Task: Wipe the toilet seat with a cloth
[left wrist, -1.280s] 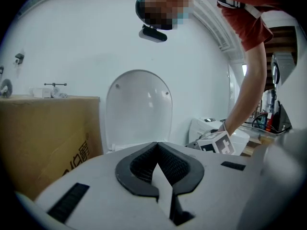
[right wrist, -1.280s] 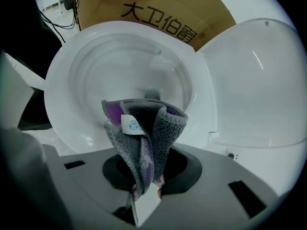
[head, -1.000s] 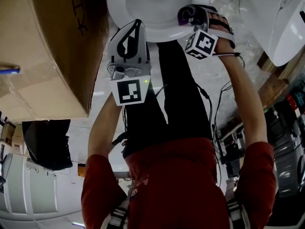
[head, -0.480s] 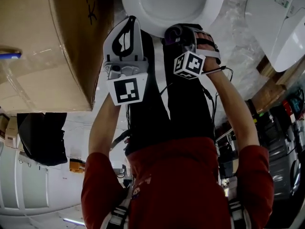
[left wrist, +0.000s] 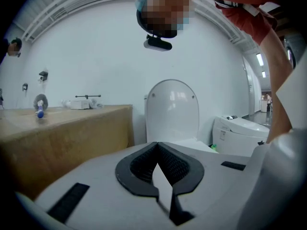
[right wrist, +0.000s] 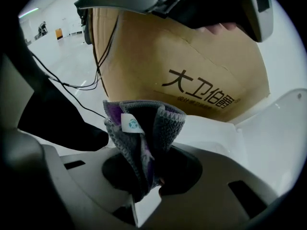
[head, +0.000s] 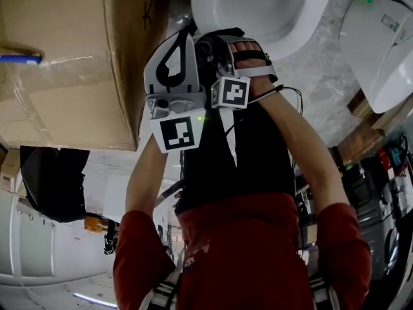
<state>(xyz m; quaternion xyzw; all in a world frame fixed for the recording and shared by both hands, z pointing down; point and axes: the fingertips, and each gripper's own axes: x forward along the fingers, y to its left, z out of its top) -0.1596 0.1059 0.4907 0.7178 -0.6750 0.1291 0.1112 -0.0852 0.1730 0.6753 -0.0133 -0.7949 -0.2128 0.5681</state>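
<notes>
The white toilet seat [head: 293,36] lies at the top of the head view, and its lid [left wrist: 171,110] stands raised in the left gripper view. My right gripper [head: 213,47] is shut on a grey and purple knitted cloth [right wrist: 146,128], bunched between its jaws [right wrist: 146,178]. It holds the cloth [head: 208,44] at the seat's front left edge; I cannot make out contact. My left gripper [head: 186,34] is close beside it on the left, shut and empty [left wrist: 157,146], pointing at the toilet.
A large cardboard box [head: 71,63] stands close on the left of the toilet, and its printed side [right wrist: 192,85] fills the right gripper view. A second white toilet [head: 381,41] stands to the right. Black cables [head: 284,118] hang by the person's dark trousers.
The right gripper has carried the cloth leftward along the front of the seat, from its right front to its left front, ending next to the left gripper. The left gripper stayed shut.
</notes>
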